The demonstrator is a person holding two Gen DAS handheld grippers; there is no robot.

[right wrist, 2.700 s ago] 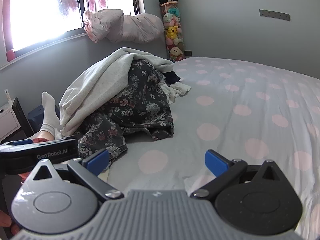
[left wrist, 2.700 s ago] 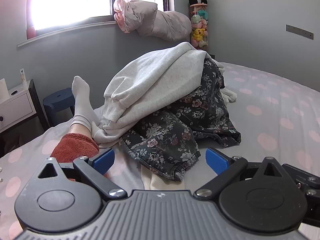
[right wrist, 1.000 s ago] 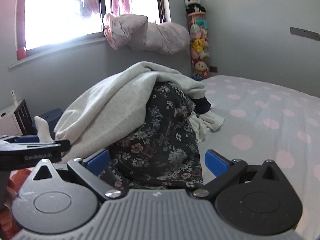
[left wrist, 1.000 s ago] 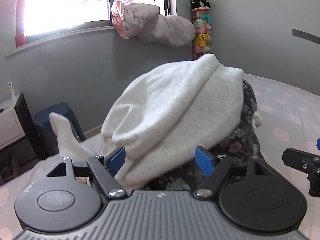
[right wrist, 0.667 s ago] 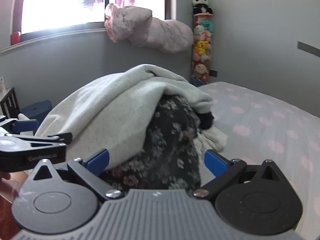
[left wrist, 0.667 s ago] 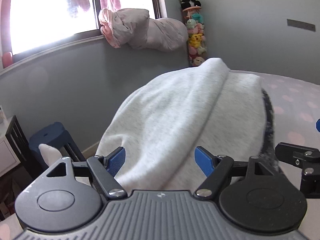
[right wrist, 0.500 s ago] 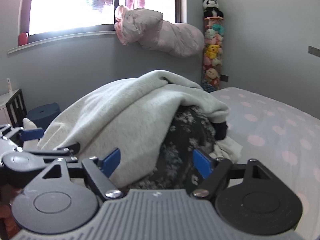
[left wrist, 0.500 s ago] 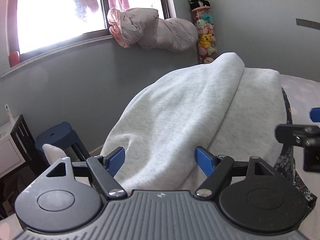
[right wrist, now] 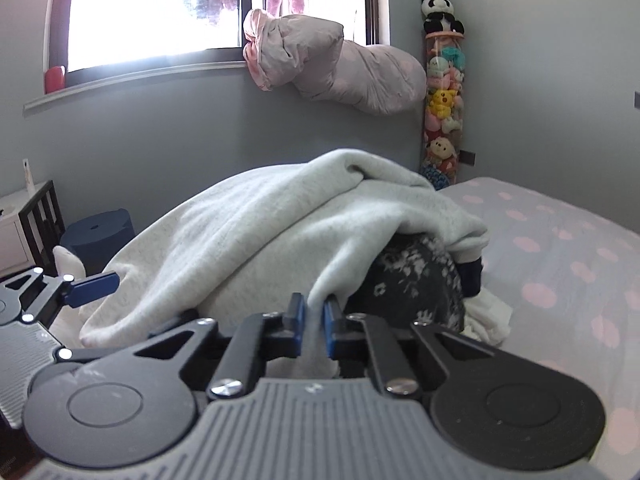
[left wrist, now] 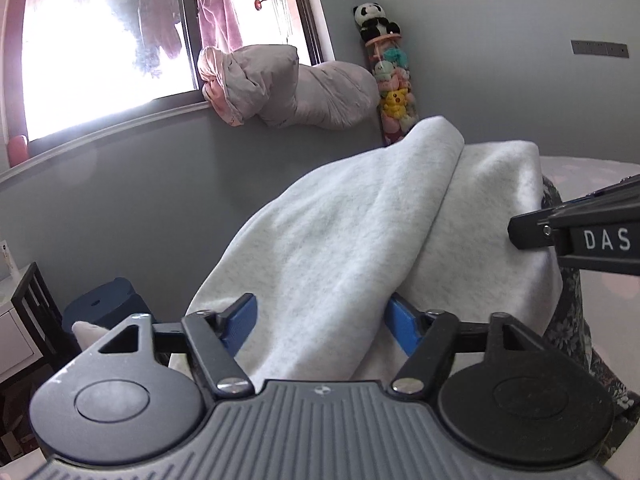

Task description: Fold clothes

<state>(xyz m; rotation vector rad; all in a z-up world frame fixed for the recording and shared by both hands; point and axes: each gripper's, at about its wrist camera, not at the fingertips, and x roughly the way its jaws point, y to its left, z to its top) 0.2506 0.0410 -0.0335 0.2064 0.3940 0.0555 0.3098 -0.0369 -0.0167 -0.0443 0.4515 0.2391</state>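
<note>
Sweatshirt [right wrist: 248, 240] fold pinched in closing right claw [right wrist: 311, 322].

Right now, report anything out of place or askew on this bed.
Unfolded clothes are heaped at the bed's edge: a grey sweatshirt draped crookedly over a dark floral garment, white fabric spilling from beneath. Nothing looks damaged.

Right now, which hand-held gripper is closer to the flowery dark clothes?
Right. The right hand-held gripper is closing on the grey sweatshirt right beside the flowery clothes. The left hand-held gripper straddles the sweatshirt's other end, farther away.
</note>
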